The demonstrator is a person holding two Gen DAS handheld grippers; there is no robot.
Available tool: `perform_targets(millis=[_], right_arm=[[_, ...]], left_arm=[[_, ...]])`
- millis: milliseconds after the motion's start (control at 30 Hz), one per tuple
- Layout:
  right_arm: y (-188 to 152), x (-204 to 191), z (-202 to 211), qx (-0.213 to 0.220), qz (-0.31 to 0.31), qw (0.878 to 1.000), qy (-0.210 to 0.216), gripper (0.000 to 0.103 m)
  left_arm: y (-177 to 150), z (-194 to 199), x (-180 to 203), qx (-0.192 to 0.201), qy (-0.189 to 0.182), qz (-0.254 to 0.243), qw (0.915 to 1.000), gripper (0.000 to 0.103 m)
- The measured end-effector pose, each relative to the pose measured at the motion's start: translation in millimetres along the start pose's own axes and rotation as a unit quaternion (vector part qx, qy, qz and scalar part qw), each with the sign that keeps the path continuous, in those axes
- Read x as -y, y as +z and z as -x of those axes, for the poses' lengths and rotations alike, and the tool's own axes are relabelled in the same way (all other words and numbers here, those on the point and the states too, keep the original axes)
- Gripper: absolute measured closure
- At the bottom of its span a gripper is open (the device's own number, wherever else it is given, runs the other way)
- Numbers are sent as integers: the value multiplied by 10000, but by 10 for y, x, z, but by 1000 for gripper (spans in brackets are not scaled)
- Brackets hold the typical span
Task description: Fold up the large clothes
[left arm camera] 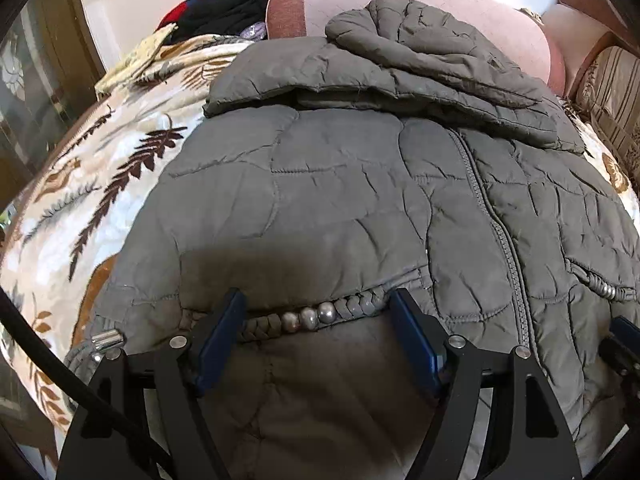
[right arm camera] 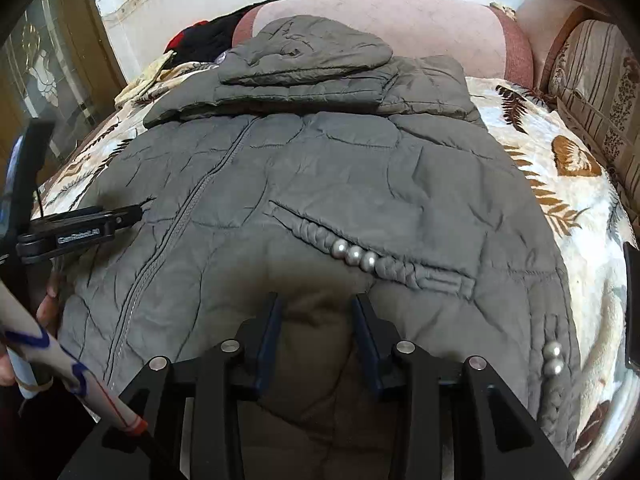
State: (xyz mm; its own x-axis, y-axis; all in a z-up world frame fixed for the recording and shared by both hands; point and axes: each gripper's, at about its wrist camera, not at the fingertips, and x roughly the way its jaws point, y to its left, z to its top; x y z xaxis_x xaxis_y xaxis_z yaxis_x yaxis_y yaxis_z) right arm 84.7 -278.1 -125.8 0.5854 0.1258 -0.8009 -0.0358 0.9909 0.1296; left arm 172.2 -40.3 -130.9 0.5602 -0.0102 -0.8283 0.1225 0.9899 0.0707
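A large grey quilted jacket (left arm camera: pixel 340 184) lies front up on a leaf-patterned blanket, zipper closed, sleeves and hood folded across its top. It also shows in the right wrist view (right arm camera: pixel 320 176). My left gripper (left arm camera: pixel 318 300) is open just above the lower left of the jacket, its fingers either side of a braided pocket trim with silver beads (left arm camera: pixel 308 316). My right gripper (right arm camera: pixel 318 300) is open, jaws narrower, over the jacket's lower right part just below the other beaded pocket trim (right arm camera: pixel 354 255). The left gripper also shows in the right wrist view (right arm camera: pixel 140 212).
The blanket (left arm camera: pixel 100 184) covers a bed or couch; a pink cushion (right arm camera: pixel 420 28) lies behind the jacket. Dark clothes (left arm camera: pixel 232 8) are piled at the back left. A striped sofa arm (right arm camera: pixel 592 92) stands at right, a glass door (right arm camera: pixel 44 72) at left.
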Motion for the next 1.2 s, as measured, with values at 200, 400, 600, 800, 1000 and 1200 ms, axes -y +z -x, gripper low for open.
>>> perform_targets(millis=[200, 400, 600, 800, 1000, 1200], right_arm=[[-71, 136, 263, 343, -119, 9993, 75, 62], [-118, 257, 377, 516, -364, 9979, 150, 61], [-148, 310, 435, 666, -493, 9961, 288, 58], [-184, 307, 456, 658, -511, 9958, 381, 58], [-181, 303, 471, 672, -530, 9953, 447, 57], [-197, 306, 419, 504, -465, 9971, 316, 57]], left_arm=[[-107, 147, 87, 29, -138, -24, 9999, 29], [-47, 330, 312, 121, -104, -269, 9995, 29], [36, 530, 624, 309, -67, -600, 9977, 29], [-85, 467, 858, 68, 53, -731, 9973, 29], [-168, 433, 913, -65, 211, -755, 9969, 29], [-208, 431, 934, -146, 345, -701, 9968, 29]])
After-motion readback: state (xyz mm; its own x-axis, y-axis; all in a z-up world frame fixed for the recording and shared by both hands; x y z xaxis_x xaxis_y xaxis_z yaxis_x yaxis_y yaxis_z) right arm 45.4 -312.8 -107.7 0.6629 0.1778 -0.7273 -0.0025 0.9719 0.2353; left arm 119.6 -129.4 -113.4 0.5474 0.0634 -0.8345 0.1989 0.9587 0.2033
